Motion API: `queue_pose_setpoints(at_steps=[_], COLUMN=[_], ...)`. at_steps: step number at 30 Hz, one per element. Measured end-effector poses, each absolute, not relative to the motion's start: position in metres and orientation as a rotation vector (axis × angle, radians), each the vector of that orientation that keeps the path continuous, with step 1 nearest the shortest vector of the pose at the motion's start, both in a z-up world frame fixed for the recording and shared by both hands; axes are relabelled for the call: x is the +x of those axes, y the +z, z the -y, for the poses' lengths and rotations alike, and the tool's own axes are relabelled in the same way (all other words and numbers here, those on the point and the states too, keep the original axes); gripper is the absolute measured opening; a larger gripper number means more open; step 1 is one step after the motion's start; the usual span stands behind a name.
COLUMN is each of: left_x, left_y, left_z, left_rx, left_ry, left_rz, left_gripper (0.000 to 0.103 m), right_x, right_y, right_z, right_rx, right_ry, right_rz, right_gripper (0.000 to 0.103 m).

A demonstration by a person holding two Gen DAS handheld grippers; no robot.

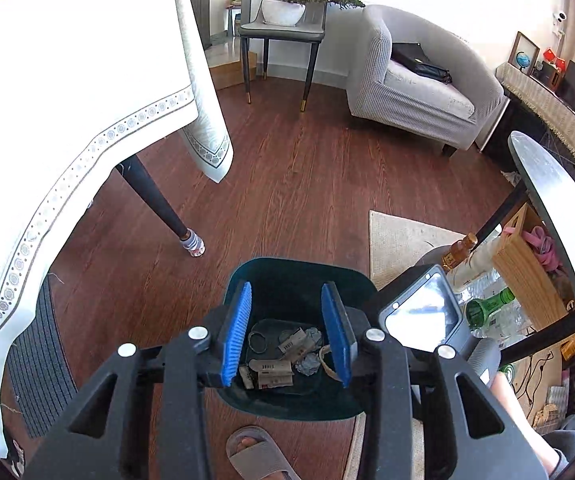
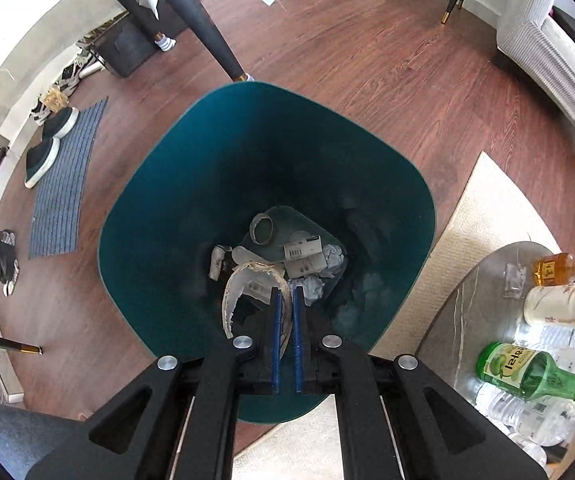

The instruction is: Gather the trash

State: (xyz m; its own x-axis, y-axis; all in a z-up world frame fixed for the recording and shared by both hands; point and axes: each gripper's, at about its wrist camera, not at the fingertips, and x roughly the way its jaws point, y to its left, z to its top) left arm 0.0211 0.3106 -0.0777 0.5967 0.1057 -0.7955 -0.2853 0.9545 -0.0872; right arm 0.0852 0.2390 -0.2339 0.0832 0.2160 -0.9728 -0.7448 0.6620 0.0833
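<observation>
left wrist view: left gripper (image 1: 287, 332) hangs above the teal bin (image 1: 351, 276), blue pads apart, nothing between them, released. down through the gap the bin floor shows collected trash: cardboard scraps (image 1: 275, 368), crumpled grey paper (image 1: 309, 364), a ring (image 1: 258, 342). the right gripper's body (image 1: 423, 312) sits just beside, over the bin's right rim. a slippered foot (image 1: 255, 452) is near the bin's base.

right wrist view: right gripper (image 2: 286, 292) is down inside the bin mouth, pointing steeply down. a pale torn wrapper with a frayed, stringy edge (image 2: 247, 284) lies partly between the fingers, which are nearly together; the pads look barely parted from it, so i read it as let go or about to be, though contact is hard to judge. low table (image 2: 483, 280) at right holds bottles: green one (image 2: 535, 376) lying down, amber (image 2: 561, 268) and white (image 2: 563, 304) beside it.

risks: the frayed edge could snag on a pad and ride back out when the gripper lifts. both grippers crowd the same opening and could knock together or nudge the rim.
</observation>
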Motion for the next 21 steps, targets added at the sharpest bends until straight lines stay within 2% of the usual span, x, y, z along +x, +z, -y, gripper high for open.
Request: queue_pose_setpoints(at_steps=[1, 2, 3, 13, 21], left_x=[0.022, 0.023, 0.025, 0.023, 0.015], left_y=[-0.074, -0.070, -0.066, -0.023, 0.006], left_z=[-0.308, -0.306, -0.303, -0.279, -0.280], left_rx=[-0.212, -0.207, -0.202, -0.124, -0.057], left_ry=[0.229, 0.230, 0.229, 0.234, 0.255], left_rz=[-0.897, -0.890, -0.883, -0.792, -0.715], left_gripper=[0.037, 0.036, 0.035, 0.036, 0.037], right_x=[0.085, 0.085, 0.085, 0.063, 0.045], right_y=[-0.236, -0.238, -0.240, -0.227, -0.156], right_z=[-0.239, -0.238, -0.236, -0.233, -0.219], right_rx=[-0.505, -0.502, -0.495, -0.560, -0.514], right_ry=[0.756, 0.749, 0.747, 0.818, 0.888], right_rz=[-1.303, -1.304, -1.305, -1.230, -1.025], right_gripper=[0.021, 0.043, 0.051, 0.051, 0.051])
